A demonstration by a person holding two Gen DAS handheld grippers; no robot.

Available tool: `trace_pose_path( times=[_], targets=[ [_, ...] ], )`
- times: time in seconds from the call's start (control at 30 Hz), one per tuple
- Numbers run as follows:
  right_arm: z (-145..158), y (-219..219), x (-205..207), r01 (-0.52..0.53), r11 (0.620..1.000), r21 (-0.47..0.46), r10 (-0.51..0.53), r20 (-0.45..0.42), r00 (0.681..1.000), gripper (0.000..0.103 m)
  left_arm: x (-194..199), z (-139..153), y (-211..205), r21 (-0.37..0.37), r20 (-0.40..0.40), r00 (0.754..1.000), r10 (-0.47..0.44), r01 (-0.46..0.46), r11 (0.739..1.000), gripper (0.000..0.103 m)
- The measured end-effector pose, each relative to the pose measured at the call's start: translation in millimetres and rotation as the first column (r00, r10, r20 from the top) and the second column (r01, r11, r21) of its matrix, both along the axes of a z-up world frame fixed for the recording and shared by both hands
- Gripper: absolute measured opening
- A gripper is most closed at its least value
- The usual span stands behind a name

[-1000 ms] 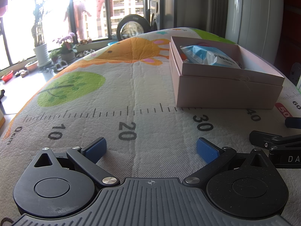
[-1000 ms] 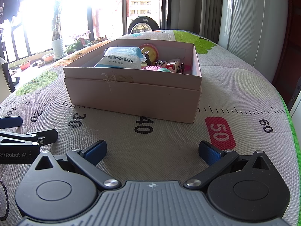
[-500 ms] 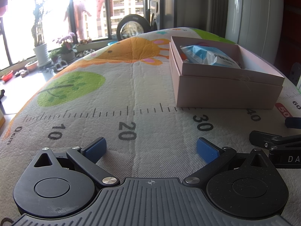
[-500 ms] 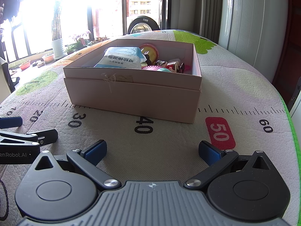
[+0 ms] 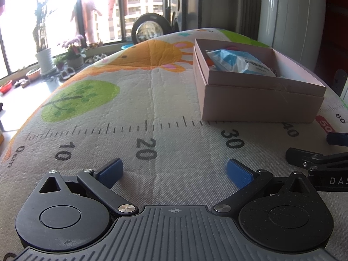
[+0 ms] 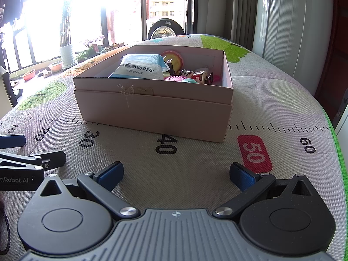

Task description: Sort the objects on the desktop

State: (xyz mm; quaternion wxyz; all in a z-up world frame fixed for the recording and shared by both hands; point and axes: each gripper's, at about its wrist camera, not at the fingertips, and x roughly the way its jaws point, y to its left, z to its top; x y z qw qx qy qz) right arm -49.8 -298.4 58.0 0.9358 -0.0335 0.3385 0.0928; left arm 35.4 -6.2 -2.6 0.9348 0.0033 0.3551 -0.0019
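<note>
A sunlit room; a cartoon ruler-print mat covers the table. My left gripper and right gripper rest spread and empty. The pink box ahead already holds a tissue pack and toys; sorting looks finished.

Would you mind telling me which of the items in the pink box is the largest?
The blue-and-white wipes packet in the pink box: it fills the left half, far bigger than the round pink-and-yellow toy and small figurines beside it.
</note>
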Motion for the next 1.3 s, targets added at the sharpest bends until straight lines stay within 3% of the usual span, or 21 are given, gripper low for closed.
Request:
trace_pose_path(
  times=[1.3],
  targets=[
    [0.1, 0.1, 0.0, 0.0, 1.0, 0.0, 0.0, 0.0, 1.0, 0.103, -7.3, -0.9, -3.1, 0.001, 0.011, 1.0, 0.012, -0.012, 1.0, 0.103]
  ],
)
